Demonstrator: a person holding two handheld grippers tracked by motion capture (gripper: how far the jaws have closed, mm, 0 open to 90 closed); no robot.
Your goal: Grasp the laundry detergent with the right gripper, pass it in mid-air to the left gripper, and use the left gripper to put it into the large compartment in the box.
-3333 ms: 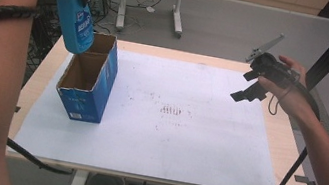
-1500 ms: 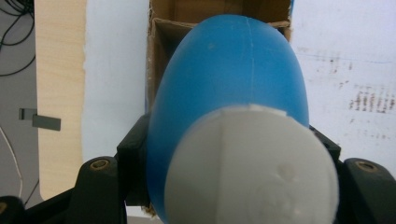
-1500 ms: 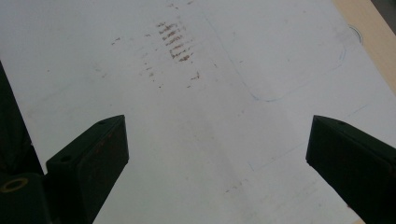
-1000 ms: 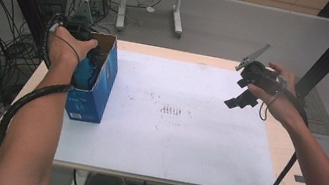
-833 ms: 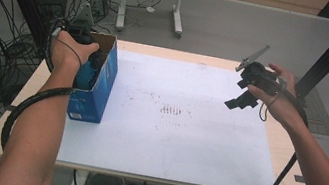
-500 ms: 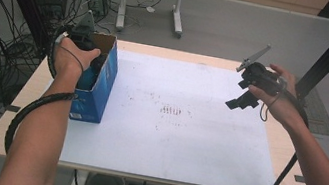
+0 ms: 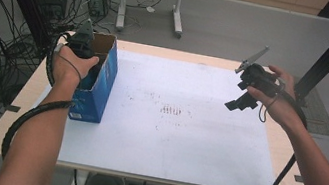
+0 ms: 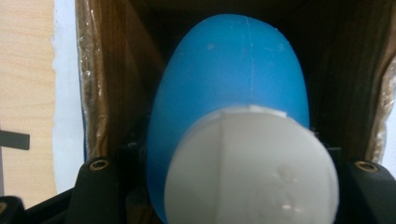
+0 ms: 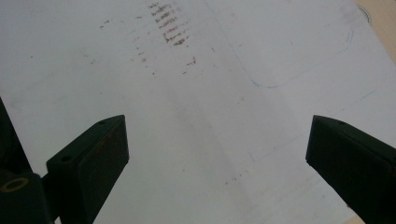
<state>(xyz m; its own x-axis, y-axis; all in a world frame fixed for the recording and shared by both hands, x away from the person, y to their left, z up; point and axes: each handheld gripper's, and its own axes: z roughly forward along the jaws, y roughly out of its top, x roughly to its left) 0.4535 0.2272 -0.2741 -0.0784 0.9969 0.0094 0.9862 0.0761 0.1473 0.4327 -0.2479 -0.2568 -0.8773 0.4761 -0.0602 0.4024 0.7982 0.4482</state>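
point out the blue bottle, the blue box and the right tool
blue bottle (image 8: 233,74), left gripper view, on its rounded blue body
blue box (image 7: 99,93), high view, on its outer blue side wall
right tool (image 9: 217,168), right gripper view, midway between its open jaws

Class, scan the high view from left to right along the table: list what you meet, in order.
Left tool lowered into the blue cardboard box → stained white sheet → right tool, held above the sheet.

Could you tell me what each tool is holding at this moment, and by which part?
The left tool grips a blue bottle near its white cap, inside the open box. The right tool stands open over the white sheet, holding nothing.
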